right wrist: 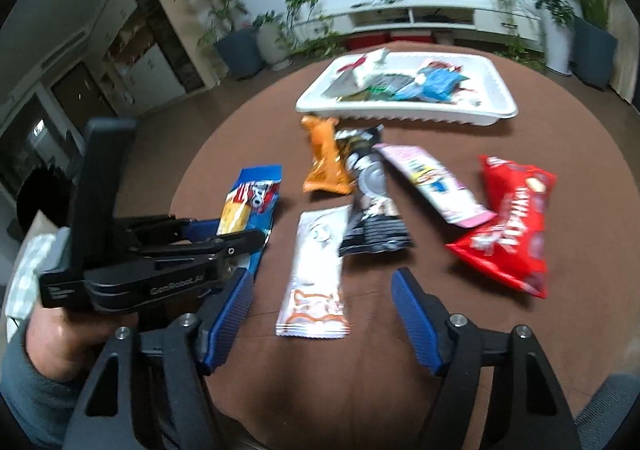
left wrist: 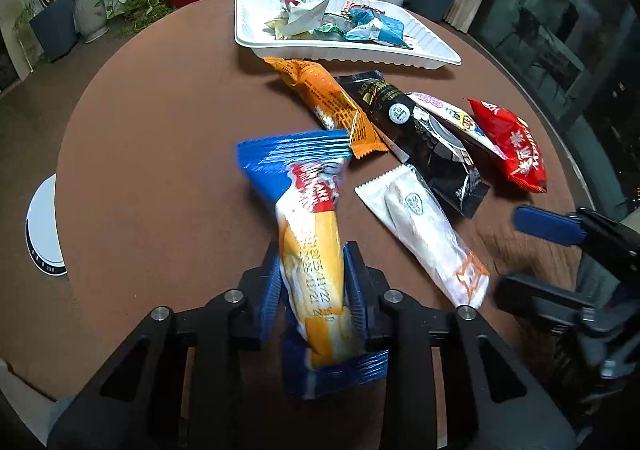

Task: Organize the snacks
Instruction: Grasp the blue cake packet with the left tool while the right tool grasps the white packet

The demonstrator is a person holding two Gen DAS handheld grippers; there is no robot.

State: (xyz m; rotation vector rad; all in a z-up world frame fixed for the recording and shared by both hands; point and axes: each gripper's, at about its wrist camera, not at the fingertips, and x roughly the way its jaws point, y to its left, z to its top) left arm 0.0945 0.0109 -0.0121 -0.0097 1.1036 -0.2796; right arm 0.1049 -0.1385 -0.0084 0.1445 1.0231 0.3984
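The left gripper [left wrist: 312,282] has its jaws clenched on the blue-and-yellow pack [left wrist: 308,246], the blue pads pressing its sides near the lower end, so most of the pack sticks out ahead of the jaws with its blue crimped end farthest forward. Ahead of those jaws and to their right on the brown worktop [left wrist: 160,154] lie the other snacks: a white pack [left wrist: 424,234] just beside the held one, then an orange pack [left wrist: 328,102], a black pack [left wrist: 424,138], a pink-and-white pack [left wrist: 456,118] and a red pack [left wrist: 512,142], overlapping side by side. Farther ahead sits the white tray [left wrist: 256,30] holding crumpled wrappers [left wrist: 340,20]. The right gripper [right wrist: 322,308] has its jaws released and standing apart with nothing between the pads; the white pack [right wrist: 316,274] lies on the worktop just ahead of the gap, its near end between the fingertips in the view. To the left of these jaws the left gripper [right wrist: 240,240] shows from the side, held by a hand [right wrist: 60,338] in a grey sleeve [right wrist: 28,402].
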